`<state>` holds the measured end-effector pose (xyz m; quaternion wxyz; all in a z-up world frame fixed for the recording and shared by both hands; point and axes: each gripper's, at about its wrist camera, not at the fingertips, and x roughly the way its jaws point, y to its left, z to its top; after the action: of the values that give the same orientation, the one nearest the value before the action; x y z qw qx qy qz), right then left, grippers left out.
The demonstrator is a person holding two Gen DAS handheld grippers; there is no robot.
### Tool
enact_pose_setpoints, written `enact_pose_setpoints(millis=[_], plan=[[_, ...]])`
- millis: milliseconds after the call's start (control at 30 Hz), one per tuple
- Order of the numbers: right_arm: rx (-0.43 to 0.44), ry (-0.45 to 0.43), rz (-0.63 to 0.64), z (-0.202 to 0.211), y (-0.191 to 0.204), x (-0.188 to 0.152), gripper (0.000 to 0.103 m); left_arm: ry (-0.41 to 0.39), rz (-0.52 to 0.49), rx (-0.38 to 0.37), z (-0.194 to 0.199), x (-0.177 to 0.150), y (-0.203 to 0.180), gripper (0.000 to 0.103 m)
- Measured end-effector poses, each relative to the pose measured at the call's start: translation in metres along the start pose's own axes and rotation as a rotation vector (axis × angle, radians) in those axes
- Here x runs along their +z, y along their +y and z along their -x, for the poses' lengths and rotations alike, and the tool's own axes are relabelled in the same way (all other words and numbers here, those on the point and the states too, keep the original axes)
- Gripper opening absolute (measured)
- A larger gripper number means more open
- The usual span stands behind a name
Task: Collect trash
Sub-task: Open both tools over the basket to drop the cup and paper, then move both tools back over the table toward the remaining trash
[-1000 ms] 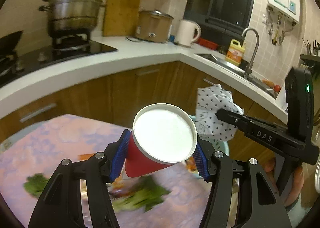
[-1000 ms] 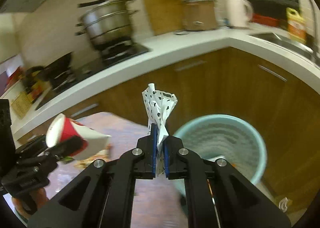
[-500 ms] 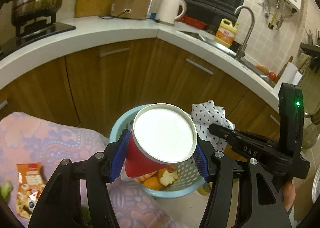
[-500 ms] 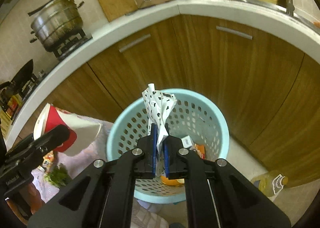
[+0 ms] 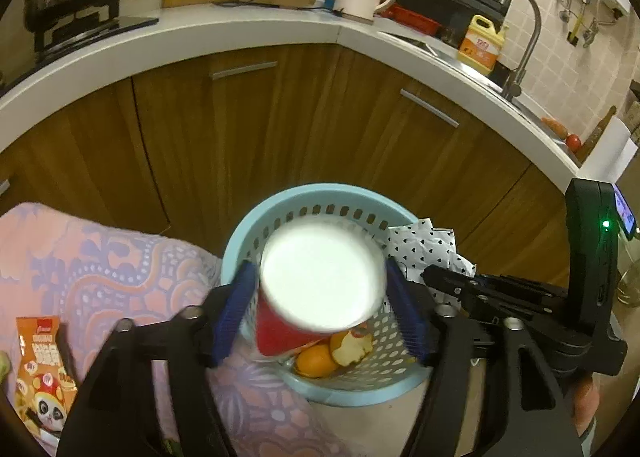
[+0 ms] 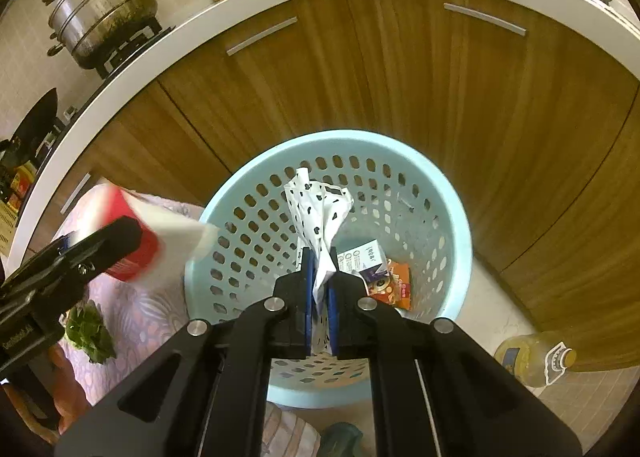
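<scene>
A light blue perforated trash basket (image 5: 236,241) (image 6: 456,225) stands on the floor by the wooden cabinets. My left gripper (image 5: 320,309) has its jaws spread; the red paper cup (image 5: 320,277) sits between them, blurred, over the basket's left rim. It also shows in the right wrist view (image 6: 148,225). My right gripper (image 6: 319,297) is shut on a white black-dotted paper wrapper (image 6: 320,217) (image 5: 424,245), held above the basket's opening. Inside the basket lie orange peel (image 5: 320,361), an apple core (image 5: 352,345) and small cartons (image 6: 372,261).
A table with a pink and purple patterned cloth (image 5: 100,277) is at the left; an orange snack packet (image 5: 44,369) and green leaves (image 6: 90,333) lie on it. A plastic oil bottle (image 6: 532,361) lies on the floor right of the basket. Cabinets and counter curve behind.
Both grippers have swung from the table to over the basket and tilted down. The left jaws have spread and the cup is now blurred and slipping. The right still holds the wrapper.
</scene>
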<state>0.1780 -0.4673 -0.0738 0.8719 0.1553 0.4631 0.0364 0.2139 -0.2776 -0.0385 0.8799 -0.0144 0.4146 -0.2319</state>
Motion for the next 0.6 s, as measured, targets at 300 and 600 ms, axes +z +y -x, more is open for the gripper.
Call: enact_pose_setpoints(millis=[300,600], plan=[[0.023,-0.035,-0.007,0.011,0.005,0.001,0.048,-0.056,0.045,0.003,0.034,-0.005,0.018,0.077],[0.028,-0.094,0.008,0.042,0.022,0.003,0.048,-0.153,0.05,0.018,0.1,-0.015,0.038,0.079]])
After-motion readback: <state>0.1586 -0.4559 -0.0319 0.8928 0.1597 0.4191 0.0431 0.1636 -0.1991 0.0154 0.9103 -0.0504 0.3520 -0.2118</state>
